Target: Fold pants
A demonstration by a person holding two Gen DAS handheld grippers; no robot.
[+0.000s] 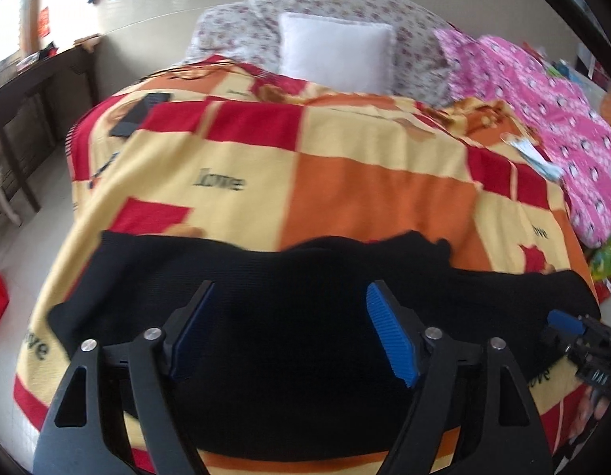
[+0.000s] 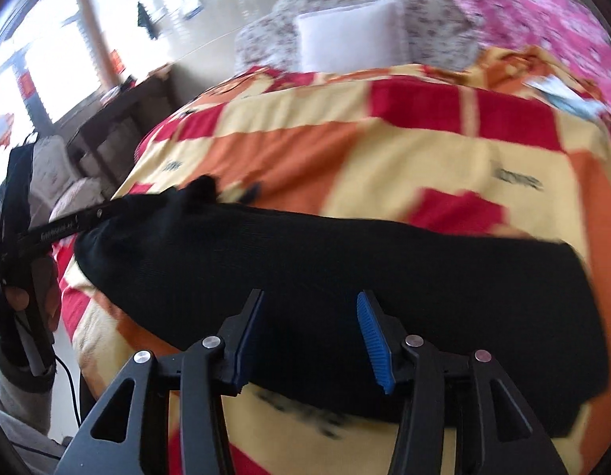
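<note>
1. Left gripper (image 1: 289, 332): fingers spread wide, nothing pinched, above black pants (image 1: 305, 340).
2. Pants lie flat across near edge of bed's checked blanket (image 1: 365, 194), seemingly part-folded.
3. Right gripper (image 2: 309, 342): fingers apart, empty, over pants.
4. Next, prob.: pinch both layers at one end, carry over evenly, align edges w/ other end.

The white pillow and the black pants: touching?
Apart. In the left wrist view, the white pillow sits far behind the black pants, checkered blanket between.

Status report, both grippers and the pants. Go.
Left gripper open, empty. Right gripper open, empty. Black pants lying across checked blanket. Nothing blocking.
</note>
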